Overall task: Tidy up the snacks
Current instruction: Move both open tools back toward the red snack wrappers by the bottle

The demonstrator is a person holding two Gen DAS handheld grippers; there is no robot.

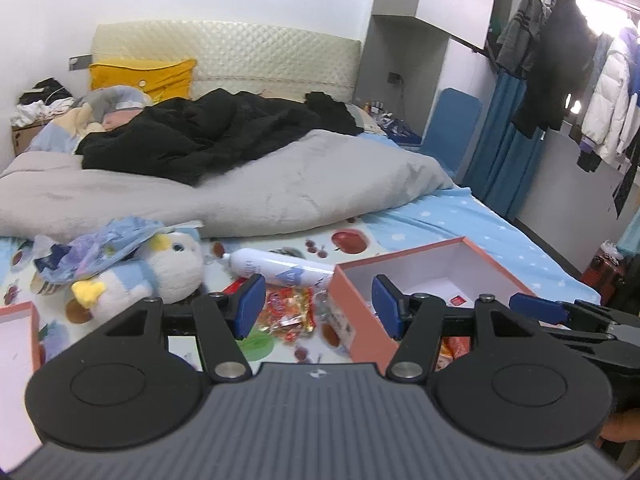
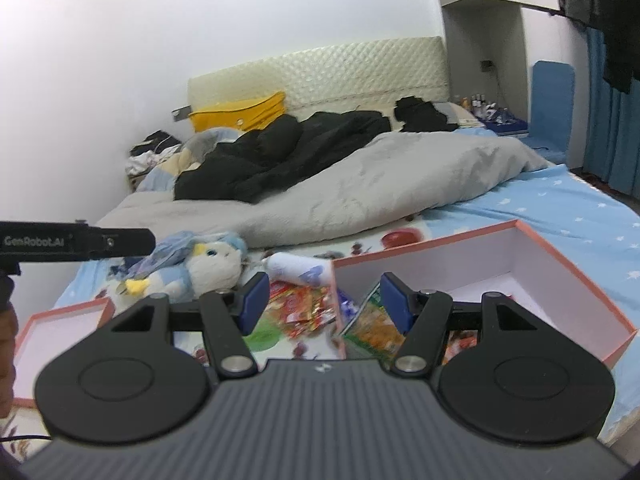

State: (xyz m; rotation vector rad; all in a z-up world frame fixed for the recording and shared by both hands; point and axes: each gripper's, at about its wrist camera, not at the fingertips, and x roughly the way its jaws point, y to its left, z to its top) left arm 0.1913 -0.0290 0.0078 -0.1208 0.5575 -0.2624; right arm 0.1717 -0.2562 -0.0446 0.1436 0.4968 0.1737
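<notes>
Both wrist cameras sit low over the bed's foot, facing the headboard (image 1: 224, 56) at 12 o'clock. Both share the pink box (image 2: 532, 256) at 2 o'clock and penguin plush (image 1: 160, 268) at 10.

The room is bright with soft, even light. A window (image 1: 608, 4) at the top right glows white with glare. Shadows are faint. Both pictures bend at the edges, curving the walls. The snack packets (image 2: 308, 312) look blurry, and the corners go dark.
</notes>
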